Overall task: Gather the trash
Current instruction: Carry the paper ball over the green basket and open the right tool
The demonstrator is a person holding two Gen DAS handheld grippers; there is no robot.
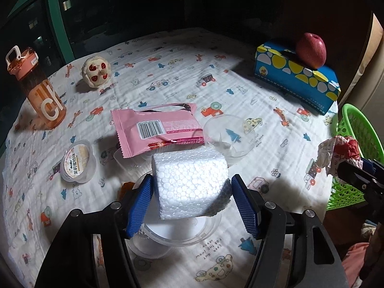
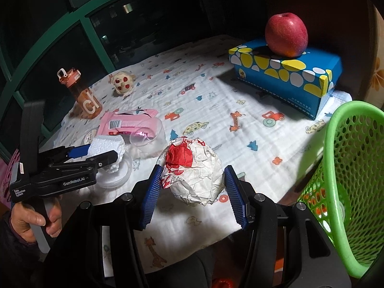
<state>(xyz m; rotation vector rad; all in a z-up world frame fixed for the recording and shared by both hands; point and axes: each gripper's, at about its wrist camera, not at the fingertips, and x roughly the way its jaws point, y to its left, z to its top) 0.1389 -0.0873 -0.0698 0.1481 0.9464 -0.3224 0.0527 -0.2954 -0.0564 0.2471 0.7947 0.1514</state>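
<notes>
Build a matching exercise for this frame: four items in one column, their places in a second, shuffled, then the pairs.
Items:
1. apple
2. foam block
3. crumpled paper ball
4. orange bottle

Places:
A. between the left hand-held gripper's pads
B. upright on the cloth near the window
C. on top of the blue tissue box
D. between the right hand-held gripper's pads, near the green basket

Pairs: 1-C, 2-A, 3-D, 4-B

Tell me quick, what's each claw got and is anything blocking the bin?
Left gripper closed on foam block. Right gripper holding crumpled paper ball. Green basket close at right, path looks clear.
</notes>
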